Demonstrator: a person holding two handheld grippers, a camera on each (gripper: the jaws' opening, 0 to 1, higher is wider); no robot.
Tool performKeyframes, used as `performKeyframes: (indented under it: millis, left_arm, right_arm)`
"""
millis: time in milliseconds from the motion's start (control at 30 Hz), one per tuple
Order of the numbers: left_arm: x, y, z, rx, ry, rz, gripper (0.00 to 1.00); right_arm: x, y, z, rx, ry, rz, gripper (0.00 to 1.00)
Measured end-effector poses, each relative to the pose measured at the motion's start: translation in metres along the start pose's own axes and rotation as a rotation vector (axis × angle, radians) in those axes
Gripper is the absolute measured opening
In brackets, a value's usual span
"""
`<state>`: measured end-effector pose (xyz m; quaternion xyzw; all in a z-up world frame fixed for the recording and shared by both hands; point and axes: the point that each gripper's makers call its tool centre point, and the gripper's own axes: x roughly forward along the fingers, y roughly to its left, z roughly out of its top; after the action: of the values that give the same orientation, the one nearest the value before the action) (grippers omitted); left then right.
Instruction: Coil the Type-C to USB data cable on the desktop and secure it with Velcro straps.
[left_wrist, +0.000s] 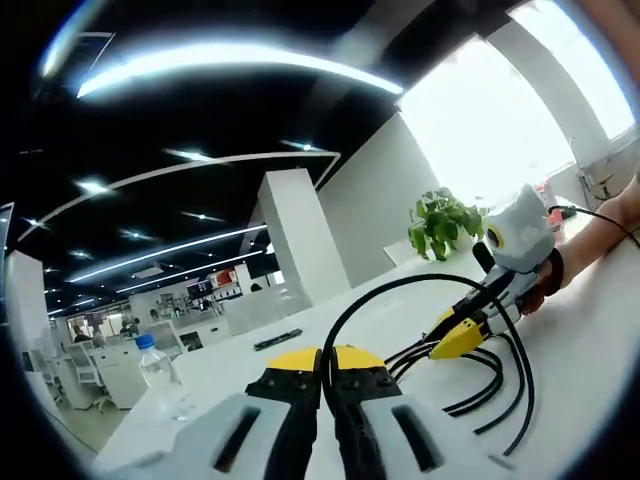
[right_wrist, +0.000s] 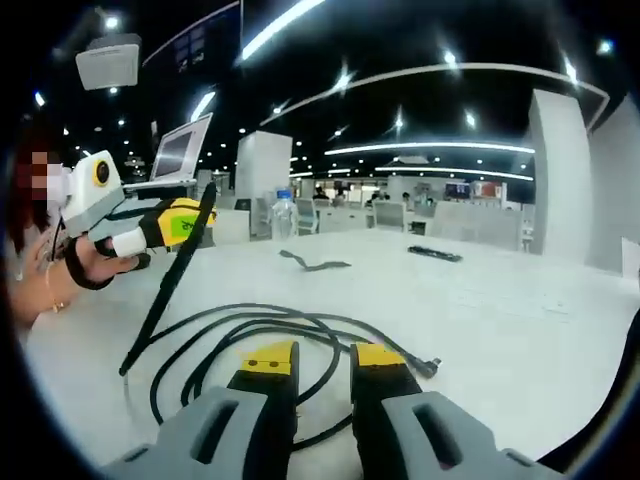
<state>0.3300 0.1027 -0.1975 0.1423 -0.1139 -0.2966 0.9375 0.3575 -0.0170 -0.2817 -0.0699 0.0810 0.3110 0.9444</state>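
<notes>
**A:** Left tongs (left_wrist: 320, 362), near edge of the left gripper view: state?

**B:** Shut on the black cable (left_wrist: 400, 286). It rises from between the yellow tips, then arcs right and down toward the right tongs (left_wrist: 455, 342).

**A:** And the right tongs from their own view?

**B:** Right tongs (right_wrist: 322, 358) stand slightly apart. A strand of the coil runs at or under the gap, but I cannot tell if it touches either tip. From the left gripper view they sit among the strands, and the grip is unclear there too.

**A:** Where is the cable overall?

**B:** Mostly on the white surface (right_wrist: 480, 320), just beyond the right tongs, in several loose, uneven loops (right_wrist: 262, 322). One plug end (right_wrist: 430, 370) lies free to the right of the loops. One stretch is lifted up and left to the left tongs (right_wrist: 195, 220), held above the surface by a hand (right_wrist: 85, 262).

**A:** Step in hand?

**B:** My judgement is coiling, partway through. The loops exist but are slack and unbound.

**A:** The next move calls for what?

**B:** Probably laying the lifted stretch onto the stack, with the right tongs pinning the loops so they don't spring open. The strap comes after that.

**A:** Strap located?

**B:** A dark strip (right_wrist: 312, 263) lies farther out on the surface, and it is possibly the Velcro, unconfirmed. A second dark item (right_wrist: 435, 254) sits far right and I can't identify it.

**A:** Farther still?

**B:** A water bottle (right_wrist: 285, 215), an open laptop (right_wrist: 180, 150) far left, and a potted plant (left_wrist: 445, 225) by the windows.
</notes>
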Motion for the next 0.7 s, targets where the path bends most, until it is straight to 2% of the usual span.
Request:
performKeyframes:
  millis: [100,333,500,700]
  left_arm:
    - [0.0,0.0,0.001,0.001,-0.001,-0.001,0.05]
    - [0.0,-0.002,0.001,0.008,-0.003,-0.004,0.05]
    - [-0.001,-0.002,0.003,0.009,-0.006,-0.004,0.05]
    - [-0.001,-0.004,0.004,0.015,-0.01,-0.007,0.05]
  right_arm:
    - [0.002,-0.002,-0.008,0.02,0.028,-0.004,0.2]
    - [0.002,-0.005,-0.012,0.078,0.054,-0.018,0.19]
    - [0.003,-0.008,-0.013,0.156,0.06,-0.023,0.19]
    - [0.002,-0.007,-0.013,0.186,0.063,-0.027,0.17]
